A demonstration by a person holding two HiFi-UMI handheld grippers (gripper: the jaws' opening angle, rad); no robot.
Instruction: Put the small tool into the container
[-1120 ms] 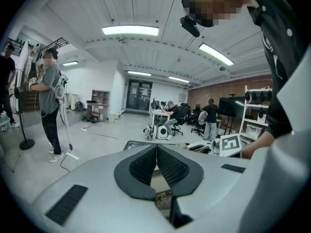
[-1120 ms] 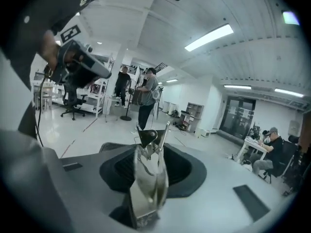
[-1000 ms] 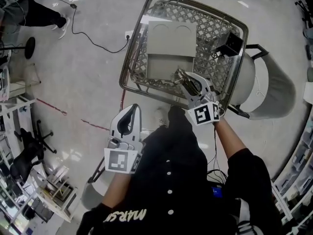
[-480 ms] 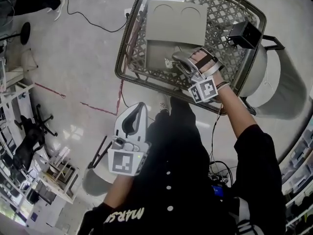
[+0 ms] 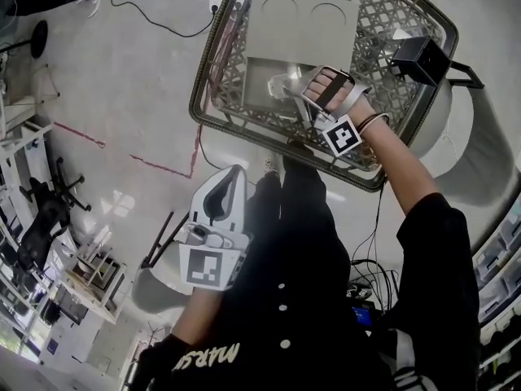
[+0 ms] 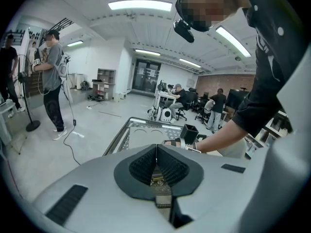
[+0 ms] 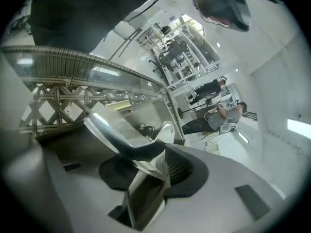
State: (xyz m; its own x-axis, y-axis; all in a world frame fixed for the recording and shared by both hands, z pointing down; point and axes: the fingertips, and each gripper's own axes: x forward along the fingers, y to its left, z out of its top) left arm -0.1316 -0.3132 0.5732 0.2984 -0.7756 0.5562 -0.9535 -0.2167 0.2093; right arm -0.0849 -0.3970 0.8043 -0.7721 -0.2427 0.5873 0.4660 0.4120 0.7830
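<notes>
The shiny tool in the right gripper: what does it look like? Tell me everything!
The shiny tool is small and looks like polished metal, with a flat, curved, mirror-bright blade that sticks out past the jaws. It sits tilted between the pads of the right gripper, whose jaws are opening. It is down inside the lattice basket, near the grey tray. I cannot tell what kind of tool it is.

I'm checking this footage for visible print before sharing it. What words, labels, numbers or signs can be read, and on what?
"MARS", upside down, on the person's black top; the letters after it are lost in a fold.
Left cube and right cube: black-and-white square patterns, no letters or numbers.
Shelves and desks in the background of the gripper views: any print is too small to read.
</notes>
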